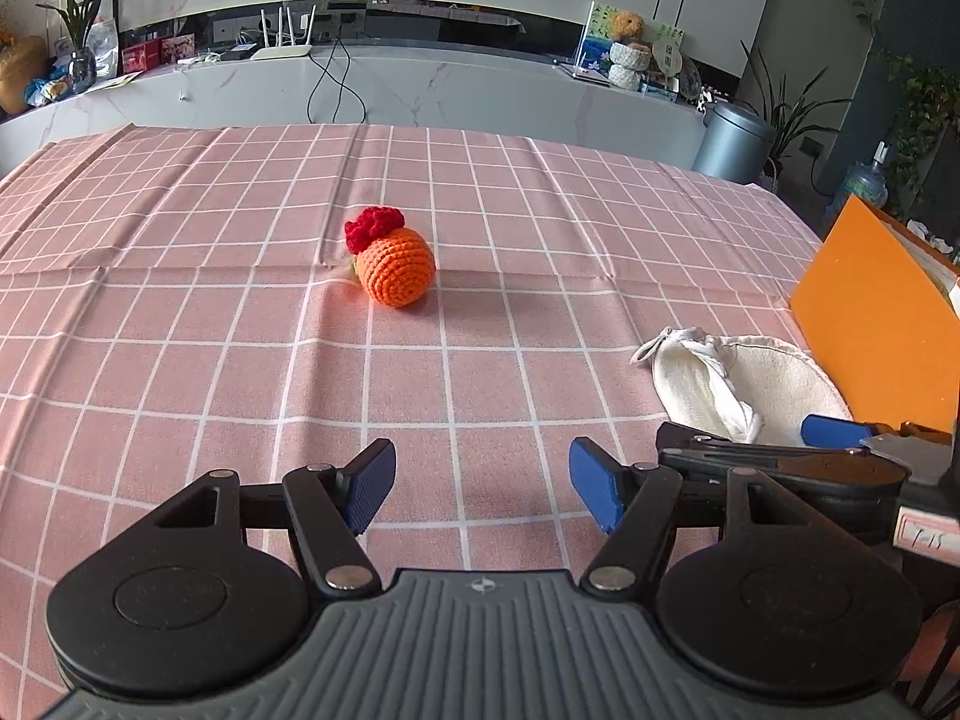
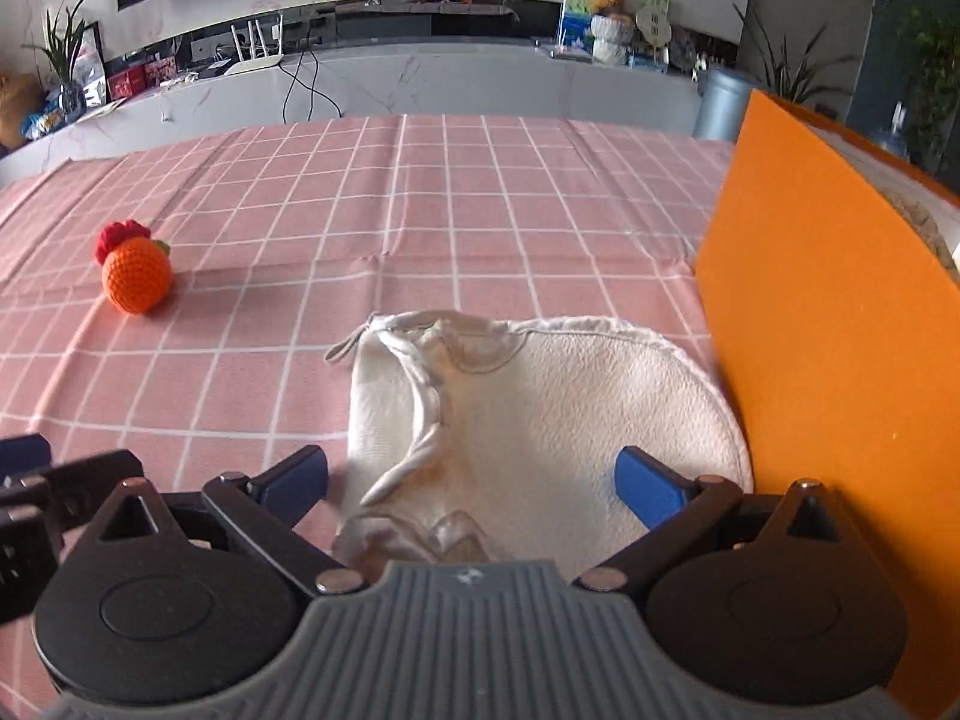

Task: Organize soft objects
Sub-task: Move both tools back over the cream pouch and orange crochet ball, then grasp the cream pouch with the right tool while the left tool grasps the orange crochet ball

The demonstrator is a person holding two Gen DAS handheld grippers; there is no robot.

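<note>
1. Nearest of all, the left gripper (image 1: pixel 483 489) hangs low over the pink checked cloth (image 1: pixel 240 360). Its jaws are spread wide and hold nothing. Only bare cloth lies between its blue pads (image 1: pixel 372 483).

2. The right gripper (image 2: pixel 471 483) sits just to the right of it. Its jaws are also spread wide, and nothing is pinched yet. The near part of the white cloth pouch (image 2: pixel 540 408) lies between them, so it looks lined up to grab the pouch.

3. The pouch is soft and floppy. It lies flat, with a folded flap and a little string loop at its far left corner. A soft thing like this may bunch up or slip when it is squeezed.

4. Just to the right of the pouch stands the orange box (image 2: pixel 828 330). Its tall wall is very close to the pouch's right edge, maybe touching it. There is little room on that side, so the right gripper could bump the wall. The box is probably where the soft things go.

5. Farther out and to the left sits the knitted orange toy (image 1: pixel 396 267) with a red tuft on top. It rests alone on the cloth, well apart from the pouch. It is almost straight ahead of the left gripper, with open room all around it.

6. The cloth has a few folds and a crease near the toy. Its far edge is well beyond the toy, so there is lots of space to move.
</note>
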